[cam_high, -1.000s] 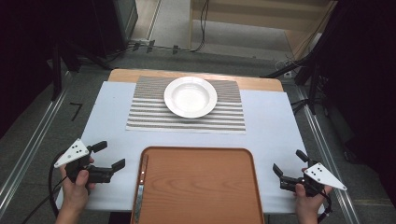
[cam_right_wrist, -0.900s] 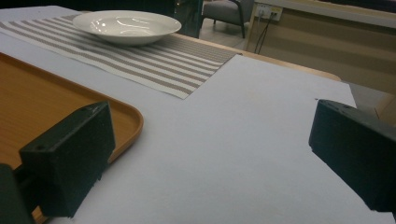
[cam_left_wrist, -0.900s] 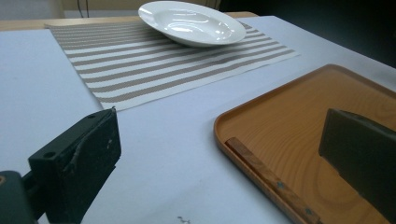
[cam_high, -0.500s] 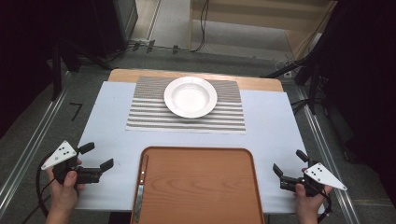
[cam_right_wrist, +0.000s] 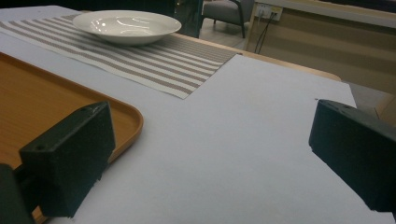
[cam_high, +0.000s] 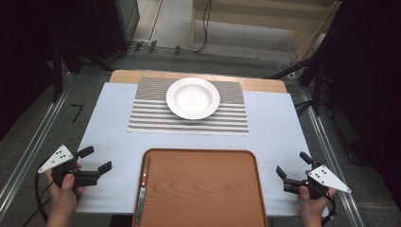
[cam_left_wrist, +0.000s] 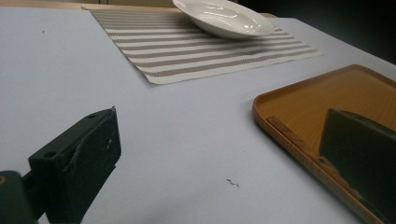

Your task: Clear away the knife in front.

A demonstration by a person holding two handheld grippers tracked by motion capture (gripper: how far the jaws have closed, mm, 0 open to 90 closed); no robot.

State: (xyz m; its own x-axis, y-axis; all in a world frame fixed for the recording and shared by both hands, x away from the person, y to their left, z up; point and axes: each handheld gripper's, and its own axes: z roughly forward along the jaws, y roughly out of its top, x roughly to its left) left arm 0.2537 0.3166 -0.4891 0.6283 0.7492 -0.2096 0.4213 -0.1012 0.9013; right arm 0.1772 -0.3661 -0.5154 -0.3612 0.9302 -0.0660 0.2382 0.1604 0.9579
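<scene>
Both hand-held grippers, left (cam_high: 97,159) and right (cam_high: 291,166), spread wide beside the unlabelled tray (cam_high: 201,189).

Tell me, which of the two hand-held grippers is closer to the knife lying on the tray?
Left. The left gripper sits just left of the knife; the right gripper is across the tray.

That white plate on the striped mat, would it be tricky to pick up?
Probably somewhat. The plate looks glossy, with highlights on its glaze, so it may be slippery. It seems rigid ceramic, likely breakable if dropped. Its wide, low shape on the mat suggests it won't tip, and only its thin rim offers a hold.
</scene>
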